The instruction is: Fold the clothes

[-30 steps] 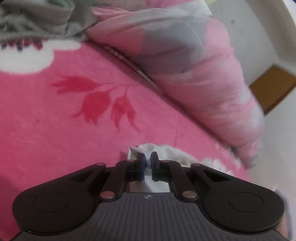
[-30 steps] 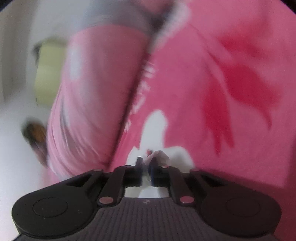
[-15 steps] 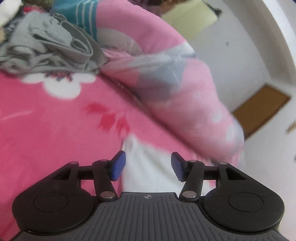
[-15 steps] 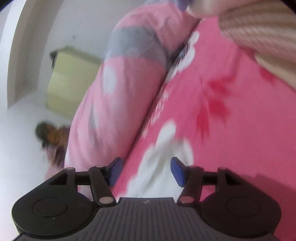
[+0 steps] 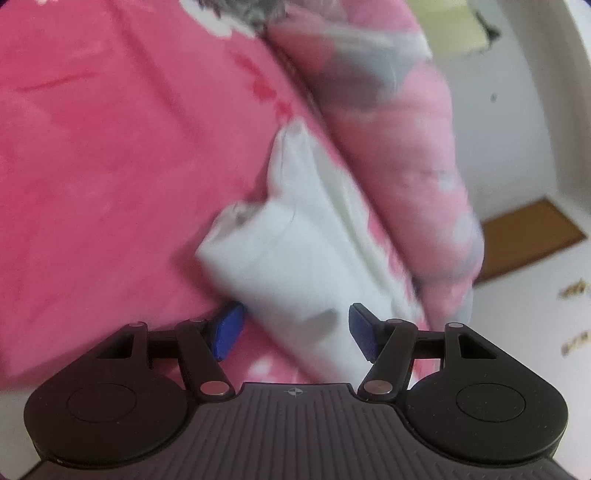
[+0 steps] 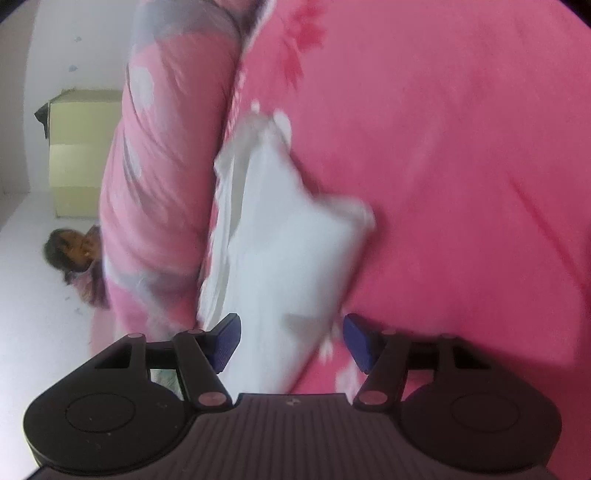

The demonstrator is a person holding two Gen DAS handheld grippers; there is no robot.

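A folded white garment [image 5: 295,251] lies on the pink flowered blanket [image 5: 92,166], alongside a rolled pink-and-grey quilt [image 5: 399,147]. My left gripper [image 5: 293,317] hovers over the garment's near end. Its jaws are closing, the blue pads stand apart, and neither presses on the cloth. In the right wrist view the same white garment [image 6: 288,240] lies ahead of my right gripper [image 6: 291,326]. That gripper is open, with the cloth's near end showing between its pads but not gripped. Both views are blurred by motion.
Grey crumpled clothes [image 5: 251,9] lie at the far end of the blanket. The quilt roll [image 6: 162,166] runs along the bed's edge. Beyond it are a pale yellow cabinet [image 6: 81,147], a person [image 6: 74,251] on the white floor, and a brown panel [image 5: 532,236].
Both grippers were shut on white cloth a second ago. They let go, opened, and drew back, so the whole folded garment now shows on the blanket.
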